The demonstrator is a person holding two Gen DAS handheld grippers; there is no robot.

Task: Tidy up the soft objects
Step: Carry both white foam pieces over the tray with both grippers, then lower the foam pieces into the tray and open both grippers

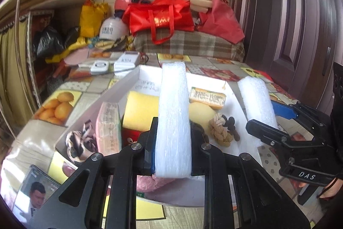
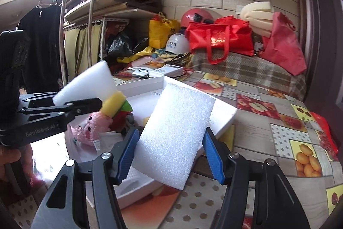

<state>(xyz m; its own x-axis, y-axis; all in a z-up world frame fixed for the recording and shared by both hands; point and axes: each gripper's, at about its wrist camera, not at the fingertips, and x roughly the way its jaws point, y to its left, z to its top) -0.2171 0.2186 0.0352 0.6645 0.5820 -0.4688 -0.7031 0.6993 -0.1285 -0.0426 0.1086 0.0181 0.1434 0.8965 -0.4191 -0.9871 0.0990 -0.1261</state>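
My left gripper is shut on a white foam block, held upright over the white box. My right gripper is shut on a second white foam block, held above the box's right edge; it also shows in the left wrist view. In the box lie a yellow sponge, a knotted rope toy, wrapped packets and a pink plush pig. The left gripper and its foam show in the right wrist view.
The table has a fruit-pattern cloth. A phone lies at the near left. White devices sit behind the box. Red bags, helmets and foam pile up at the back. A clothes rack stands left.
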